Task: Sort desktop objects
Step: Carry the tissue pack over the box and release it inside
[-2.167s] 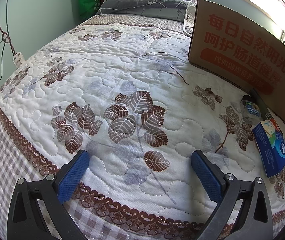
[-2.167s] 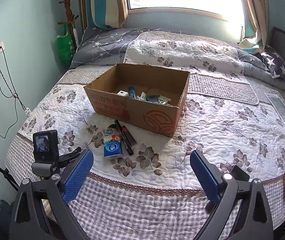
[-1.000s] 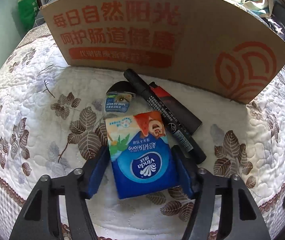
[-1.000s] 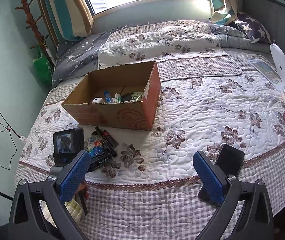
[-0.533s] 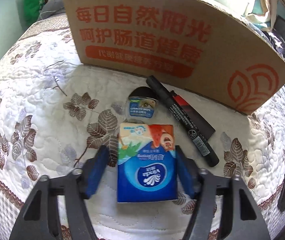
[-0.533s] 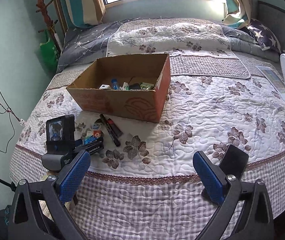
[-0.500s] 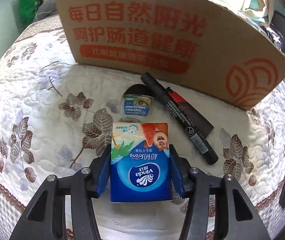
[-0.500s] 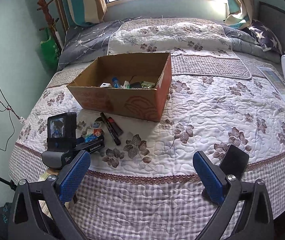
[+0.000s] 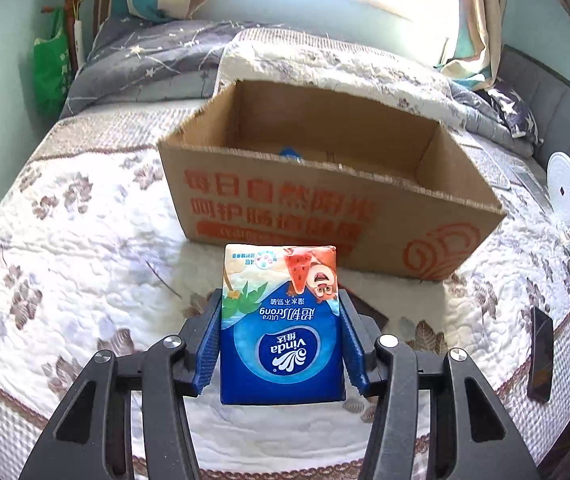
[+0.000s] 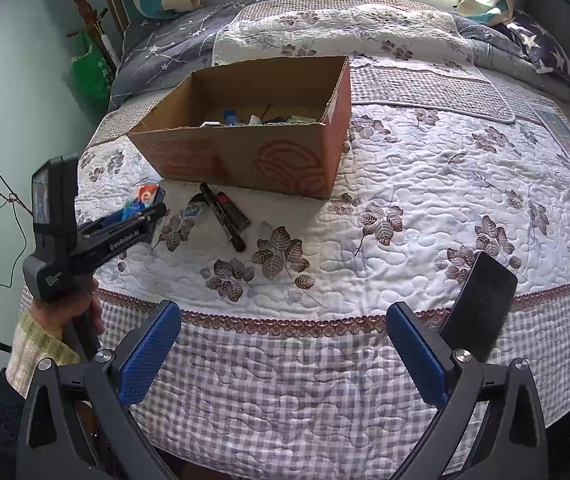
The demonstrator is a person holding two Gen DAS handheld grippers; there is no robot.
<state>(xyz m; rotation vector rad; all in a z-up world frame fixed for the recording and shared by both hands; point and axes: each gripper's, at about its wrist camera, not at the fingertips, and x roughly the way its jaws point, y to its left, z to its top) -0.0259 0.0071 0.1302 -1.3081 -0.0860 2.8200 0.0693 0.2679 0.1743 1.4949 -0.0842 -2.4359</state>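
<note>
Left wrist view: the left claw (image 9: pixel 281 344) is clenched on a blue tissue pack (image 9: pixel 281 328), its blue pads (image 9: pixel 209 344) pressing the pack's two long sides. The pack is lifted clear of the bed (image 9: pixel 65 248), near the bed's front edge and just short of the cardboard box (image 9: pixel 325 208). Its print reads upside down: "Vinda" in a blue oval, "Ultra Strong" above it, with a watermelon cartoon at the far end.

The box stands open-topped beyond the pack, toward the middle of the bed. Large red-orange Chinese characters run across its near wall, with a swirl logo at the right; they are too washed out by sunlight to read surely.

Right wrist view: the right claw (image 10: pixel 285 356) is released, gaping wide over the bed's checked front edge, holding nothing. To its left a hand (image 10: pixel 65 308) grips the left tool, whose side reads "GenRobot.AI". Farther in, a black marker (image 10: pixel 223 216), a dark red-tipped item beside it and a small eye-drop bottle (image 10: pixel 193 210) lie on the bed just before the box. A dark phone (image 10: pixel 481 300) rests at the front right edge.

Risks, as I judge them: the soft pack may squash and slip from the pads; carried too low, it could catch the box's near wall and tip out or push the box back.
</note>
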